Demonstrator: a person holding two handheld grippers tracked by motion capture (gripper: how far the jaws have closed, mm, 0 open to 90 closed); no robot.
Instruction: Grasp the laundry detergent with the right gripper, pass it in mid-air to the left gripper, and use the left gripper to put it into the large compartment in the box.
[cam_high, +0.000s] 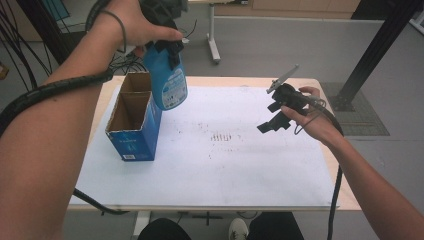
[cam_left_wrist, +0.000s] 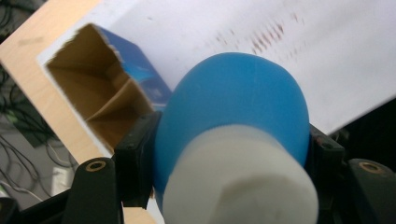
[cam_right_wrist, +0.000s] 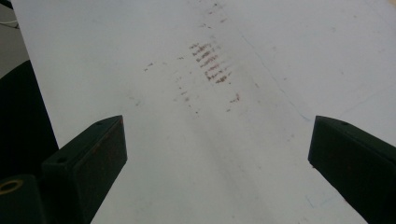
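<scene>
Two compartments stand open in the blue cardboard box (cam_high: 134, 120) at the left of the table (cam_high: 280, 82), and you hold the blue bottle (cam_high: 167, 82) in the air just above and beside its far cell. Your left gripper (cam_high: 167, 50) pinches the bottle near its top; in the left gripper view the black jaws press on both sides of the blue body (cam_left_wrist: 233, 116) just behind the white cap (cam_left_wrist: 240, 182). The bottle hangs tilted, its base toward the box's right wall. That is probably the first risk: if you lower it at this angle, the base may catch the torn rim or the cardboard divider (cam_left_wrist: 109, 105) and tip or push the light box along the white sheet (cam_high: 240, 165). A grip this high also lets the heavy end swing, so a quick move could twist the bottle between the pads.

Farther right, the faint reddish marks (cam_high: 223, 136) on the sheet lie well apart from both the box and the bottle.

At the right, your right gripper (cam_high: 274, 120) hovers over the sheet with its jaws spread wide and nothing between them, as the right gripper view shows. It is well away from the box, so it cannot steady the cardboard if the bottle snags. Its trailing cable (cam_high: 334, 195) hangs past the table edge and might drag if you reach across.
</scene>
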